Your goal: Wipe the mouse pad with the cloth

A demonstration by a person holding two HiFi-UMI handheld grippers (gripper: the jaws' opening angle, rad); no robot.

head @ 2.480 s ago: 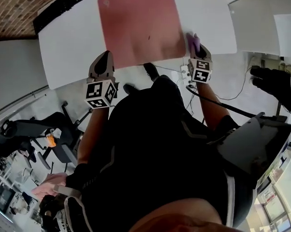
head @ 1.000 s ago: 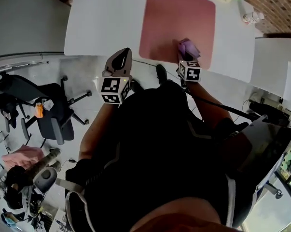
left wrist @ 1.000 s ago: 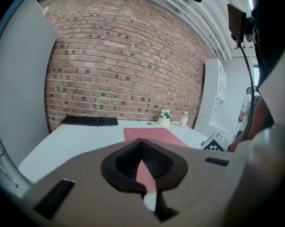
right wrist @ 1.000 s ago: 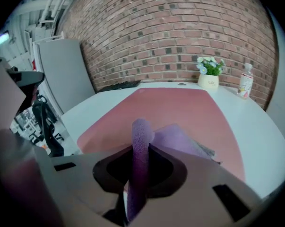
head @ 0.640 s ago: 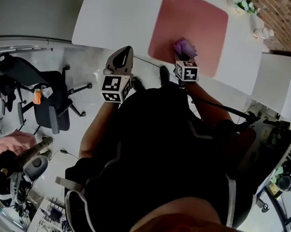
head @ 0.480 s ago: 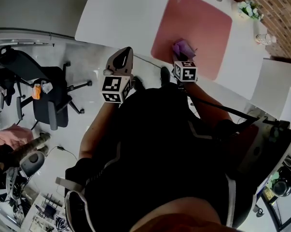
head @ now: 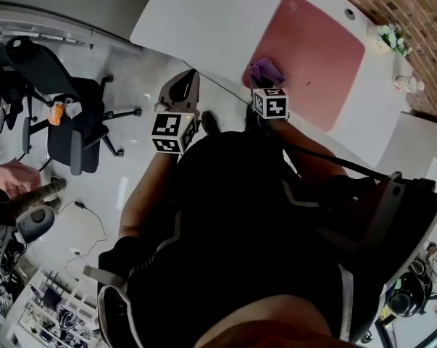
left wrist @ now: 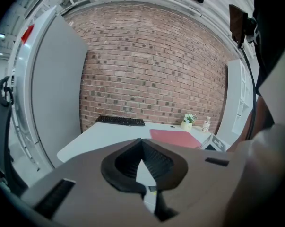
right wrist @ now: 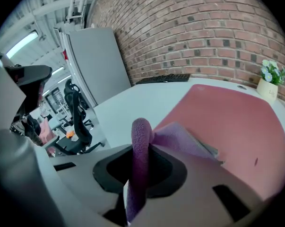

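Observation:
A pink mouse pad (head: 312, 56) lies on the white table (head: 204, 20). My right gripper (head: 265, 78) is shut on a purple cloth (head: 263, 71), which rests on the pad's near left corner. In the right gripper view the cloth (right wrist: 180, 138) sticks up between the jaws and spreads onto the pad (right wrist: 227, 122). My left gripper (head: 190, 76) hangs off the table's near edge, over the floor, shut and holding nothing. Its own view looks level across the table toward the pad (left wrist: 175, 137).
A black keyboard (right wrist: 163, 78) lies at the table's far edge by the brick wall. A small flower pot (head: 392, 38) and a bottle (head: 406, 84) stand beyond the pad. Office chairs (head: 66, 114) stand on the floor to the left.
My right gripper has carried the cloth from the pad's near right corner across to its near left corner. The head view has swung round. The left gripper stayed off the table.

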